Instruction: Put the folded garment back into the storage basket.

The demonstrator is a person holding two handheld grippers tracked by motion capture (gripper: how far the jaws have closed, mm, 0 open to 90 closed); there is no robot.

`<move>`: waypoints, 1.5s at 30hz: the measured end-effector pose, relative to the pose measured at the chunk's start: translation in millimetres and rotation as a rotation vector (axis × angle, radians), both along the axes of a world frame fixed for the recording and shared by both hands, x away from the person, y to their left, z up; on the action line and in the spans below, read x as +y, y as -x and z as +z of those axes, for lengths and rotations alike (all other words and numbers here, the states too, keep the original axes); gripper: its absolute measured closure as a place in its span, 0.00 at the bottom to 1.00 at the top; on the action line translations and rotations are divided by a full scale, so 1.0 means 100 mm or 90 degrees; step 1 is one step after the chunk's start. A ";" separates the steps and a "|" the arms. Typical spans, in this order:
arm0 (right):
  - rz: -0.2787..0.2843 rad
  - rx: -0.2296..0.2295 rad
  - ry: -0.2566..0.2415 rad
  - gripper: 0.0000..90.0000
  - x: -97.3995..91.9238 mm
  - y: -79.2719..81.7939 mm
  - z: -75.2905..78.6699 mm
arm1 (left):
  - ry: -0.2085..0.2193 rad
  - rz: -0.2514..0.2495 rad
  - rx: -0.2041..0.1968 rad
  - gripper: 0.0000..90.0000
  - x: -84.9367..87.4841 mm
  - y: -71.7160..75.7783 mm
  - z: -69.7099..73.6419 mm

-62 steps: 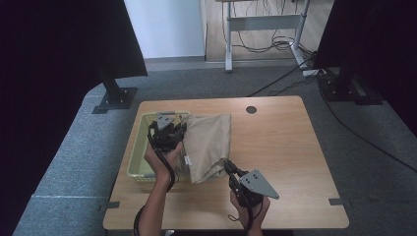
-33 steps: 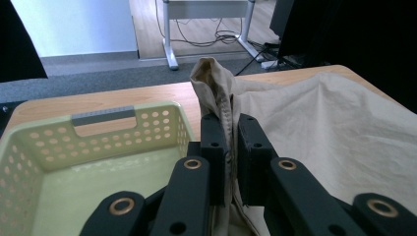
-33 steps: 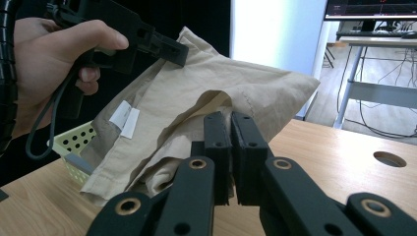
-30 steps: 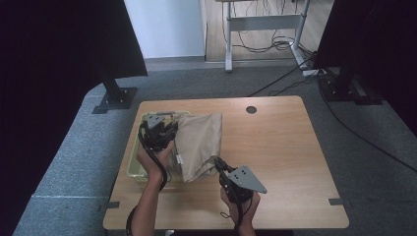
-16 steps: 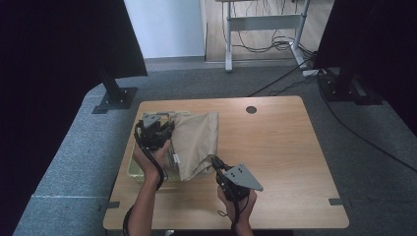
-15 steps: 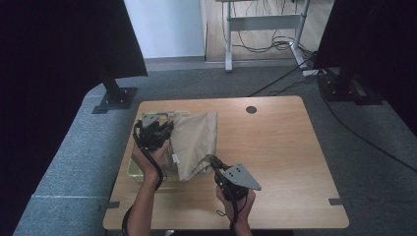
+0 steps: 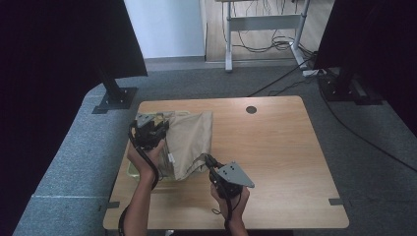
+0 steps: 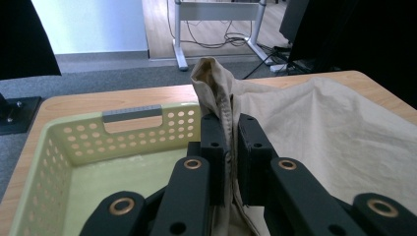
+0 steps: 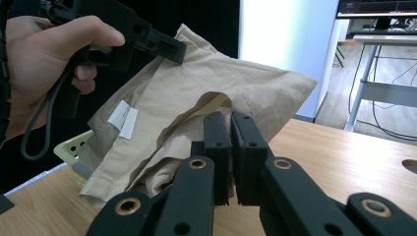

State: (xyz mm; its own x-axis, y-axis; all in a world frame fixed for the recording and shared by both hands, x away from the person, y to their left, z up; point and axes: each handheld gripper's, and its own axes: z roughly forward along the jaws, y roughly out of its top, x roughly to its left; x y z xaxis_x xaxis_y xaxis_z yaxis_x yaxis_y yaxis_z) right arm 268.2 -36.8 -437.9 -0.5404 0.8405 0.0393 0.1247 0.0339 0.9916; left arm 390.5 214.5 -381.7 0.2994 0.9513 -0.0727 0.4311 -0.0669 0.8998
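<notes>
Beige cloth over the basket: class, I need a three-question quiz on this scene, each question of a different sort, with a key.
1. True or false: both grippers are shut on the beige cloth.
2. Which gripper holds the cloth above the green basket? A) left gripper B) right gripper
3. Fill in: the basket stands on a wooden ____.

Key: 1 true. 2 A. 3 table.
</notes>
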 end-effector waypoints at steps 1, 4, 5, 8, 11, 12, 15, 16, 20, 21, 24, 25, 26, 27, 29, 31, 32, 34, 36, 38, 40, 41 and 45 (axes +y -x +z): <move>0.000 0.000 0.000 0.96 0.00 0.00 0.00 | 0.000 0.000 0.000 0.92 0.00 0.00 0.00; 0.000 0.000 0.000 0.96 0.00 0.00 0.00 | 0.000 0.002 0.000 0.92 0.02 0.00 0.00; 0.001 -0.002 -0.001 0.96 0.01 -0.02 0.01 | 0.000 0.003 0.000 0.92 0.02 -0.01 0.00; 0.003 -0.004 -0.002 0.96 0.02 -0.03 0.02 | -0.002 0.004 0.001 0.92 0.03 -0.02 0.00; 0.003 -0.003 -0.003 0.96 0.02 -0.03 0.02 | -0.002 0.004 0.001 0.92 0.03 -0.02 0.00; 0.003 -0.003 -0.003 0.96 0.02 -0.03 0.02 | -0.004 0.006 0.000 0.92 0.06 -0.04 0.01; 0.007 -0.003 -0.004 0.96 0.06 -0.07 0.02 | -0.004 0.008 -0.001 0.92 0.07 -0.04 0.02; 0.009 -0.002 -0.005 0.96 0.07 -0.08 0.01 | -0.004 0.010 -0.001 0.92 0.09 -0.06 0.03; 0.009 -0.001 -0.006 0.96 0.08 -0.09 0.01 | -0.004 0.010 -0.001 0.92 0.09 -0.07 0.03; 0.009 -0.001 -0.006 0.96 0.08 -0.09 0.01 | -0.004 0.010 -0.001 0.92 0.09 -0.07 0.03; 0.010 0.001 -0.003 0.96 0.10 -0.12 0.00 | -0.007 0.010 -0.001 0.92 0.09 -0.09 0.02; 0.010 0.001 -0.003 0.96 0.10 -0.12 0.00 | -0.005 0.011 0.000 0.92 0.10 -0.10 0.02; 0.010 0.001 -0.003 0.96 0.10 -0.12 0.00 | -0.005 0.011 0.000 0.92 0.10 -0.10 0.02; 0.011 0.002 -0.002 0.96 0.12 -0.13 -0.01 | -0.007 0.012 -0.001 0.92 0.12 -0.11 0.02; 0.011 0.002 -0.003 0.96 0.12 -0.14 -0.01 | -0.006 0.012 -0.001 0.92 0.12 -0.12 0.02; 0.011 0.002 -0.003 0.96 0.13 -0.15 -0.01 | -0.006 0.012 -0.001 0.92 0.13 -0.12 0.02; 0.012 0.002 -0.003 0.96 0.14 -0.16 -0.01 | -0.007 0.012 -0.001 0.92 0.13 -0.13 0.02; 0.012 0.005 -0.004 0.96 0.15 -0.17 -0.02 | -0.007 0.012 -0.001 0.92 0.14 -0.14 0.02; 0.013 0.005 -0.003 0.96 0.16 -0.17 -0.02 | -0.007 0.011 -0.001 0.92 0.14 -0.14 0.02; 0.013 0.006 -0.002 0.96 0.17 -0.18 -0.03 | -0.007 0.011 -0.001 0.92 0.14 -0.15 0.01; 0.014 0.009 -0.001 0.96 0.19 -0.20 -0.04 | -0.006 0.013 0.001 0.92 0.17 -0.16 0.00; 0.014 0.009 -0.001 0.96 0.19 -0.20 -0.04 | -0.006 0.013 0.001 0.92 0.17 -0.16 0.00; 0.015 0.013 0.000 0.96 0.23 -0.24 -0.06 | -0.004 0.021 0.005 0.92 0.23 -0.18 -0.01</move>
